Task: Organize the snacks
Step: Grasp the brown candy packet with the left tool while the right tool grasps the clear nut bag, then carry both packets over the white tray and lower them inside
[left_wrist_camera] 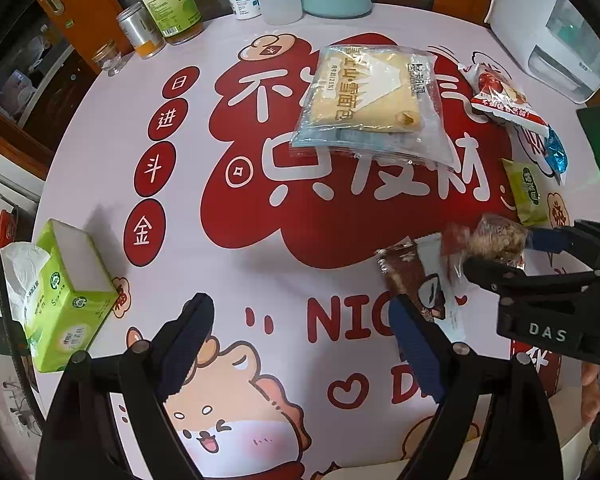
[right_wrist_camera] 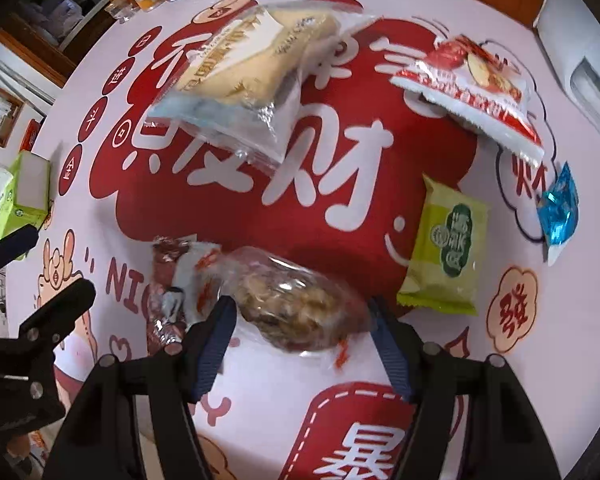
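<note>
Right gripper point(right_wrist_camera: 300, 320) down over the clear-wrapped nut cake point(right_wrist_camera: 296, 304), jaws apart around it, left gripper point(left_wrist_camera: 300, 344) jaws wide, empty above the bench point(left_wrist_camera: 228, 256).

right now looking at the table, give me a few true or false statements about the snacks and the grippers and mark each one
1. The right gripper has a clear-wrapped brown pastry between its fingers. True.
2. The left gripper holds the green snack packet. False: its jaws are open and hold nothing, and the green packet lies on the tablecloth.
3. The big bread bag lies on the red print in the middle of the cloth. True.
4. The tissue box is red. False: the tissue box is light green.
5. The blue wrapper lies under the bread bag. False: it lies apart, near the red-and-white packet.
</note>
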A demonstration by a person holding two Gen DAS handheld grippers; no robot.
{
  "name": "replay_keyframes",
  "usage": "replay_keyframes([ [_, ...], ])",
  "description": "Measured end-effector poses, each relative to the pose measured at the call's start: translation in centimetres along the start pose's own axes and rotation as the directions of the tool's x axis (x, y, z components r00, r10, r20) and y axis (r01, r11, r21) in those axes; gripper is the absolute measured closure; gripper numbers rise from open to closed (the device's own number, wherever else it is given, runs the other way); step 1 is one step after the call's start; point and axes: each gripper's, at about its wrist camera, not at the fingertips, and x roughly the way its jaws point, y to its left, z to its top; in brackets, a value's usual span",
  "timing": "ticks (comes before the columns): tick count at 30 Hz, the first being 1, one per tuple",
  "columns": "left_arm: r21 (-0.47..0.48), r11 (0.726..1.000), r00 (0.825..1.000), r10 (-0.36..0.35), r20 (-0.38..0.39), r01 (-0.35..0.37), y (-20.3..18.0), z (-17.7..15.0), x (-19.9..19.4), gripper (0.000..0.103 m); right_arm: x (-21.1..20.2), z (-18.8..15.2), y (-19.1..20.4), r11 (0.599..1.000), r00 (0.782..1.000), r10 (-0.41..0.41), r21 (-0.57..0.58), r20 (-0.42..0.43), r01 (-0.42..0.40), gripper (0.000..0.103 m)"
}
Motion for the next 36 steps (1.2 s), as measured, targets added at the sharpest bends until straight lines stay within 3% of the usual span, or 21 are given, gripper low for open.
replay_keyframes([
  [3, 0.000, 1.000, 1.000, 0.004, -0.006, -0.004, 0.0, 0.0, 0.1, 0.015, 0.1, -0.1, 0.7, 0.999, 0.999, -0.030, -0.020, 0.018, 0.030, 0.037],
  [5, 0.001, 1.000, 1.000, 0.005, -0.013, -0.005, -0.1, 0.0, 0.2, 0.015, -0.1, -0.4, 1.0, 0.998, 0.998, -0.049, -0.034, 0.027, 0.050, 0.052],
  [19, 0.047, 0.999, 0.997, -0.010, -0.071, 0.013, -4.4, 1.0, 1.8, 0.015, -2.5, -3.6, -2.4, 0.999, 0.999, -0.011, 0.031, 0.043, 0.010, 0.052],
  [25, 0.033, 0.998, 0.992, -0.053, -0.110, 0.057, -6.4, 2.1, 3.1, 0.015, -4.1, -4.5, -3.6, 1.000, 0.998, 0.001, 0.030, 0.062, -0.003, 0.052],
  [31, 0.033, 0.999, 0.988, -0.016, -0.153, 0.021, -7.3, 2.4, 5.2, 0.015, -3.9, -5.3, -4.6, 0.999, 0.998, 0.004, 0.037, 0.055, -0.006, 0.052],
  [35, -0.014, 0.996, 0.980, -0.094, -0.176, 0.093, -7.0, 2.7, 5.5, 0.033, -3.3, -5.3, -4.2, 0.999, 0.999, 0.012, 0.043, 0.046, -0.014, 0.052],
  [36, -0.021, 0.996, 0.981, -0.093, -0.170, 0.091, -6.9, 2.8, 5.3, 0.047, -3.4, -5.4, -4.2, 0.999, 0.999, 0.012, 0.044, 0.046, -0.014, 0.052],
])
